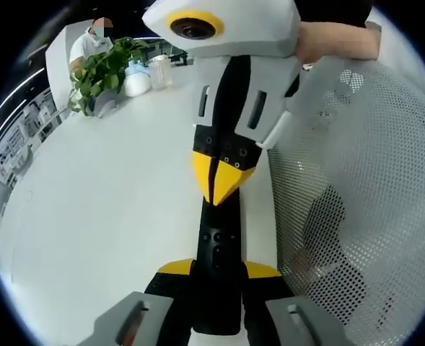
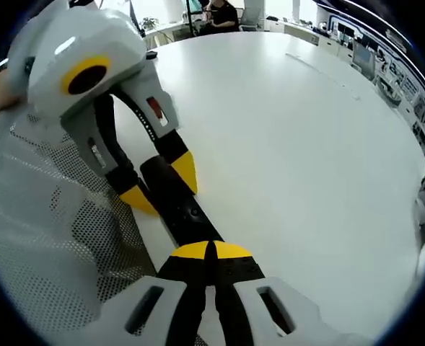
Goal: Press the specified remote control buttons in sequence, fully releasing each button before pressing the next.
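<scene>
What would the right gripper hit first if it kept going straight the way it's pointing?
The black remote: the right gripper, tips together, already seems to touch it. Beyond that, likely the left gripper holding it.

One remote control (image 1: 217, 252), two grippers (image 1: 216, 277) (image 2: 211, 252), one potted plant (image 1: 104, 72)

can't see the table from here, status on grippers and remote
Left gripper shut on remote. Right gripper shut, tips down on its buttons. White mesh alongside, not blocking.

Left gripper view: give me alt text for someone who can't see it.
The left gripper clamps the near end of a black remote control on a white table. The right gripper, jaws closed, presses its tip onto the remote.
</scene>
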Tool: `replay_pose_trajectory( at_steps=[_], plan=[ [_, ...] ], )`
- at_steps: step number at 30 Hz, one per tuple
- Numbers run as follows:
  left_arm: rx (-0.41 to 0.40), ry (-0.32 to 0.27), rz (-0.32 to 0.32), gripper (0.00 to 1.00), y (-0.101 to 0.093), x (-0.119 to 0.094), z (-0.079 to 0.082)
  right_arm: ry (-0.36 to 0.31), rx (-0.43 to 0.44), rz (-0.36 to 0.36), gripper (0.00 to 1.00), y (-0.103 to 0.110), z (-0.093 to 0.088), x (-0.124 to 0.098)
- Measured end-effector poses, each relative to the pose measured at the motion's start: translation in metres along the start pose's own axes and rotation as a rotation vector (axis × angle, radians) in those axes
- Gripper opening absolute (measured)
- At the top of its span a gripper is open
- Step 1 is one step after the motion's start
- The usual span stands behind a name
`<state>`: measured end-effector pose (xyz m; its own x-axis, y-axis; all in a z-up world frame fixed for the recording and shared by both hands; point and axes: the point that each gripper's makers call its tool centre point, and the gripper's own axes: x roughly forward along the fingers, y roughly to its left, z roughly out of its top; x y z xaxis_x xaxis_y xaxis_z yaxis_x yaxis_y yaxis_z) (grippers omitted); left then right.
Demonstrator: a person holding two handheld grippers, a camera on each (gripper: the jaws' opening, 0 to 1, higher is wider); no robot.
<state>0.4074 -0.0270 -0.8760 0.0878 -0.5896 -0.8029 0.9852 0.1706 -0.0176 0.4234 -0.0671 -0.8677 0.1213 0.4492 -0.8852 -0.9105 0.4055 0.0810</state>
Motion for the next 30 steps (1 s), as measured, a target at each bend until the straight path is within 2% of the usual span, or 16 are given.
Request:
replay_pose_trajectory(
  at_steps=[5,6,9,14,18,23,30],
  plan=[
    [0.003,0.020,0.001,0.24,0.000,0.001,0.000,0.008,-0.037,-0.005,0.00,0.001,0.000,0.000],
    [0.002,0.021,0.001,0.24,0.000,0.001,0.000,0.021,-0.077,-0.013,0.00,0.001,0.000,0.001],
    [-0.008,0.031,-0.003,0.24,0.001,0.002,0.000,0.041,-0.118,-0.024,0.00,0.002,0.000,0.001],
    [-0.014,0.061,0.000,0.24,0.001,0.002,-0.001,0.012,-0.083,-0.008,0.00,0.000,0.000,0.001],
    [-0.018,0.046,0.002,0.24,0.001,0.002,-0.002,-0.007,-0.036,0.008,0.00,0.000,-0.001,0.000],
    [-0.030,0.019,0.003,0.24,0.001,0.002,-0.001,0.012,-0.059,0.009,0.00,0.005,-0.004,-0.002],
    [-0.028,0.018,0.007,0.24,0.001,0.002,-0.001,0.035,-0.116,0.027,0.00,0.010,-0.007,-0.003]
  ],
)
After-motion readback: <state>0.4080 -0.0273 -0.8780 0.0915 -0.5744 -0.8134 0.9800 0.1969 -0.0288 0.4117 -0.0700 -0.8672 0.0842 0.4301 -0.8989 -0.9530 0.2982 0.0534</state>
